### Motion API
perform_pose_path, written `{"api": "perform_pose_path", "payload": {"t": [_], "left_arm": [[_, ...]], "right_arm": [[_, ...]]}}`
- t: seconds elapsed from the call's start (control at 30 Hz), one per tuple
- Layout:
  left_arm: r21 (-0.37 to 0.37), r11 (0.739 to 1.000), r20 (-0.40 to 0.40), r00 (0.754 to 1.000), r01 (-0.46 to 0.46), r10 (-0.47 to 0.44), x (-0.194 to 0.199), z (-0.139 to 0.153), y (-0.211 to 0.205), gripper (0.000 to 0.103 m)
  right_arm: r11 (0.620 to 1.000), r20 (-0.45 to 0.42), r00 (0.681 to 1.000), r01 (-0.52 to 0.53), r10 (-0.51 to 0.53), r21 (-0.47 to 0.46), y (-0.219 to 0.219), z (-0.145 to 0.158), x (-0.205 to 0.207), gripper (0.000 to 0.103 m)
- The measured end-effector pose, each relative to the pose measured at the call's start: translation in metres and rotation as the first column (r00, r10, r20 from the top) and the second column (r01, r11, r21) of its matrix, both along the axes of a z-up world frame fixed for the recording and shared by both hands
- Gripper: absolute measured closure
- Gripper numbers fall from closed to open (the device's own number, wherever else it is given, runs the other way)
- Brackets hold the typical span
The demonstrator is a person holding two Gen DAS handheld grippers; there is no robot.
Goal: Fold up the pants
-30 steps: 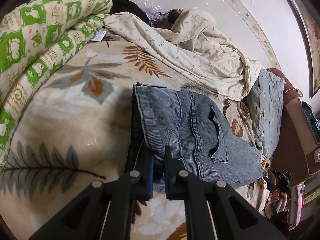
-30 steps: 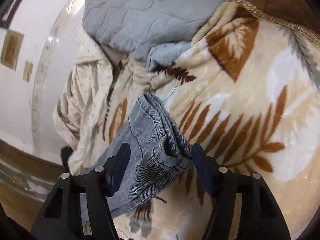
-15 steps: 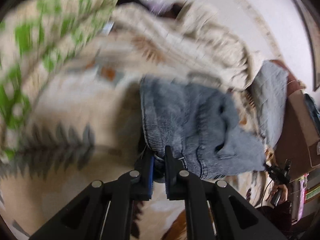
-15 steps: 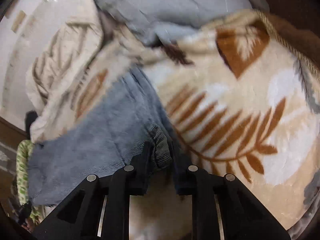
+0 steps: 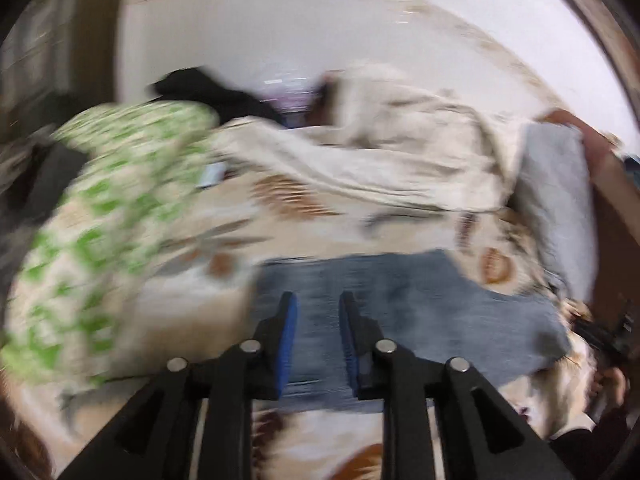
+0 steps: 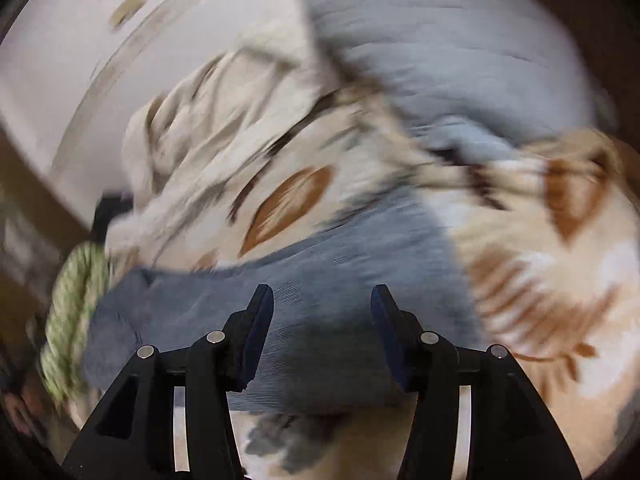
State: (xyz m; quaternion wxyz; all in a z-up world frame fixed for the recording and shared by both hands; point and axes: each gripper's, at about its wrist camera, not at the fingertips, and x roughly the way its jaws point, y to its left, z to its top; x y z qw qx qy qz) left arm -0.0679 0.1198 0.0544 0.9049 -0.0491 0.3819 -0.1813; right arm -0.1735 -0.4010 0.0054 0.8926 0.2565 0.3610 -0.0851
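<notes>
Bedroom, home: bed w/ cream leaf-print fleece blanket (image 5: 328,216), green-and-white patterned quilt (image 5: 112,216), grey quilted pillow (image 5: 556,200), rumpled beige sheet (image 5: 400,148).

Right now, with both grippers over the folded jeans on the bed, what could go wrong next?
1. Both the left gripper and the right gripper have just been opening, with nothing pinched; the jeans may spring unfolded.
2. The leaf-print blanket beneath is soft and rumpled, so the fold may sag.
3. Both views are blurred, so a re-grasp could miss the edge.

Faded blue-grey denim pants (image 5: 420,304) are laid flat on the bed, folded into a compact rectangle, pretty blurred.
</notes>
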Motion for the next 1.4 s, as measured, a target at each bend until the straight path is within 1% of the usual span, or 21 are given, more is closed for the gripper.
{"api": "perform_pose_path", "payload": {"t": [0.1, 0.2, 0.3, 0.33, 0.37, 0.4, 0.43, 0.57, 0.6, 0.7, 0.77, 0.83, 0.9, 0.93, 1.0, 1.03, 1.13, 1.17, 1.27, 1.33, 1.4], "left_arm": [[-0.036, 0.993, -0.027, 0.993, 0.111, -0.112, 0.001, -0.018, -0.053, 0.075], [-0.04, 0.986, -0.096, 0.981, 0.164, -0.167, 0.007, -0.05, -0.09, 0.075], [-0.014, 0.983, -0.166, 0.969, 0.184, -0.184, 0.009, -0.083, -0.104, 0.075], [0.027, 0.983, -0.198, 0.965, 0.181, -0.173, 0.011, -0.097, -0.106, 0.076], [0.046, 0.983, -0.221, 0.962, 0.176, -0.162, 0.013, -0.108, -0.105, 0.076], [0.035, 0.984, -0.239, 0.958, 0.172, -0.159, 0.015, -0.116, -0.102, 0.076], [0.02, 0.986, -0.249, 0.956, 0.167, -0.157, 0.02, -0.122, -0.098, 0.078], [-0.009, 0.99, -0.263, 0.955, 0.139, -0.136, 0.024, -0.116, -0.097, 0.079], [-0.011, 0.991, -0.255, 0.958, 0.136, -0.134, 0.023, -0.111, -0.098, 0.078], [-0.018, 0.983, -0.178, 0.967, 0.181, -0.182, 0.015, -0.091, -0.109, 0.078], [-0.004, 0.982, -0.116, 0.976, 0.187, -0.186, 0.008, -0.075, -0.115, 0.078], [-0.013, 0.985, -0.082, 0.981, 0.174, -0.174, 0.01, -0.062, -0.114, 0.078], [-0.018, 0.991, -0.061, 0.989, 0.134, -0.135, 0.017, -0.055, -0.11, 0.077], [-0.014, 0.995, -0.047, 0.994, 0.102, -0.102, 0.021, -0.051, -0.108, 0.073], [-0.007, 0.999, -0.046, 0.998, 0.045, -0.045, 0.033, -0.051, -0.105, 0.067], [-0.013, 1.0, -0.055, 0.998, 0.025, -0.026, 0.039, -0.053, -0.105, 0.066], [0.009, 1.0, -0.063, 0.998, -0.017, 0.018, 0.05, -0.063, -0.107, 0.066], [0.009, 1.0, -0.067, 0.997, -0.023, 0.024, 0.051, -0.066, -0.106, 0.066], [0.024, 0.999, -0.063, 0.997, -0.041, 0.042, 0.053, -0.076, -0.1, 0.066], [0.027, 0.998, -0.048, 0.997, -0.065, 0.066, 0.056, -0.077, -0.094, 0.066], [0.024, 0.997, -0.053, 0.995, -0.077, 0.079, 0.06, -0.08, -0.09, 0.066]], "right_arm": [[0.994, -0.063, 0.993, -0.104, 0.102, -0.033, 0.031, -0.009, 0.03, 0.052], [0.98, -0.115, 0.976, -0.191, 0.184, -0.05, 0.056, -0.022, 0.041, 0.052], [0.971, -0.194, 0.957, -0.231, 0.214, -0.067, 0.06, -0.037, 0.04, 0.052], [0.972, -0.234, 0.95, -0.226, 0.207, -0.059, 0.058, -0.046, 0.041, 0.053], [0.977, -0.281, 0.941, -0.21, 0.188, -0.048, 0.052, -0.057, 0.043, 0.057], [0.979, -0.285, 0.941, -0.201, 0.184, -0.03, 0.048, -0.062, 0.043, 0.059], [0.98, -0.257, 0.948, -0.199, 0.19, -0.008, 0.042, -0.062, 0.04, 0.059], [0.986, -0.242, 0.956, -0.163, 0.165, 0.028, 0.026, -0.055, 0.037, 0.058], [0.989, -0.208, 0.967, -0.137, 0.146, 0.057, 0.018, -0.049, 0.034, 0.058], [0.995, -0.074, 0.996, -0.045, 0.051, 0.085, -0.011, -0.023, 0.025, 0.056], [0.998, -0.021, 1.0, 0.008, -0.006, 0.067, -0.02, -0.011, 0.021, 0.056], [0.998, 0.008, 0.999, 0.045, -0.046, 0.047, -0.029, -0.004, 0.014, 0.056], [0.997, 0.006, 0.997, 0.081, -0.081, -0.013, -0.032, -0.003, 0.012, 0.056], [0.994, -0.005, 0.996, 0.09, -0.091, -0.054, -0.032, -0.002, 0.014, 0.056], [0.993, -0.029, 0.996, 0.076, -0.079, -0.087, -0.032, -0.004, 0.022, 0.056], [0.994, -0.032, 0.997, 0.066, -0.069, -0.085, -0.033, -0.005, 0.025, 0.056], [0.997, -0.058, 0.998, 0.034, -0.038, -0.066, -0.033, -0.013, 0.044, 0.056], [0.996, -0.067, 0.997, 0.045, -0.05, -0.08, -0.035, -0.013, 0.048, 0.056], [0.977, -0.098, 0.988, 0.102, -0.121, -0.187, -0.046, -0.015, 0.053, 0.056], [0.969, -0.116, 0.983, 0.118, -0.146, -0.215, -0.055, -0.018, 0.058, 0.056], [0.969, -0.15, 0.977, 0.115, -0.15, -0.22, -0.065, -0.026, 0.066, 0.056]]}}
